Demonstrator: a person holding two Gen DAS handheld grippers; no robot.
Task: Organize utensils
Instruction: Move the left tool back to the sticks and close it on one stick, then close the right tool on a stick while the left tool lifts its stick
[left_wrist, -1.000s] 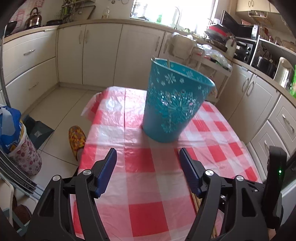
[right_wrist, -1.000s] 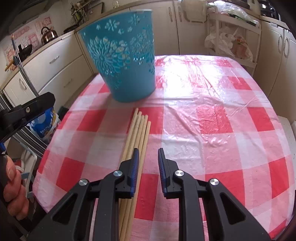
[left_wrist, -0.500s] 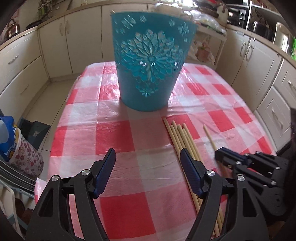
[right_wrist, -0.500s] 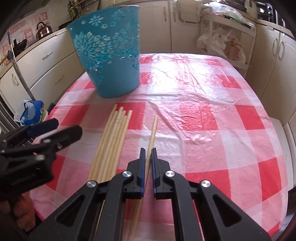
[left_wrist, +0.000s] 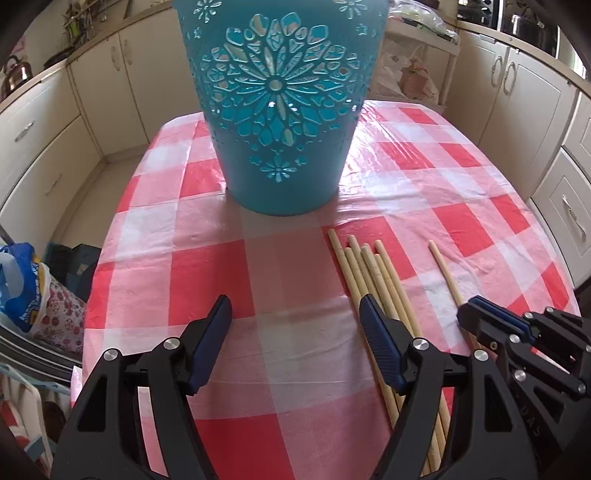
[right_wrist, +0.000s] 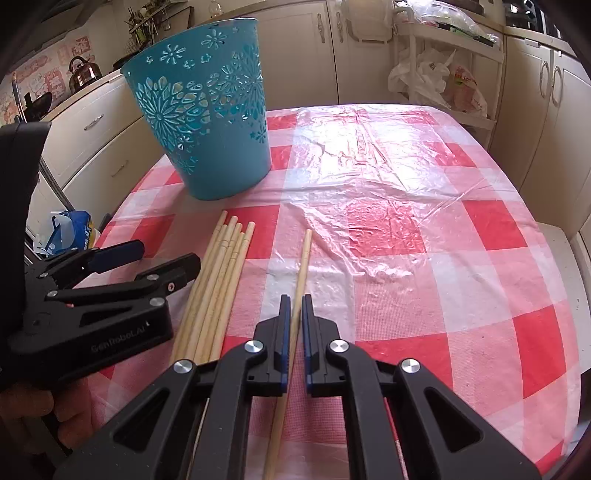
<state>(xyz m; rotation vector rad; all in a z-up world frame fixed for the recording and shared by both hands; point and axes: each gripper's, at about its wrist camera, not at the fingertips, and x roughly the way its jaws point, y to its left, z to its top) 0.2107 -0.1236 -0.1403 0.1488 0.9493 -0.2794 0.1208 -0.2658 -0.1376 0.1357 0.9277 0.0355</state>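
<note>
A teal cut-out basket (left_wrist: 280, 107) stands upright on the red-checked table; it also shows in the right wrist view (right_wrist: 207, 125). Several wooden chopsticks (left_wrist: 373, 280) lie in a bundle in front of it, also seen from the right wrist (right_wrist: 218, 280). One single chopstick (right_wrist: 301, 273) lies apart to the right, and my right gripper (right_wrist: 294, 299) is shut on it, low over the cloth. The same stick (left_wrist: 445, 273) and right gripper (left_wrist: 491, 321) show in the left wrist view. My left gripper (left_wrist: 295, 314) is open and empty, just left of the bundle.
The table's checked plastic cloth (right_wrist: 406, 221) stretches to the right and back. Cream cabinets (left_wrist: 48, 147) ring the room. A trolley with plastic bags (right_wrist: 439, 70) stands behind the table. A blue bag (left_wrist: 22, 288) sits on the floor at left.
The left gripper has moved closer to the basket and lower over the table. The right gripper stays shut on the single chopstick, apart from the bundle.
</note>
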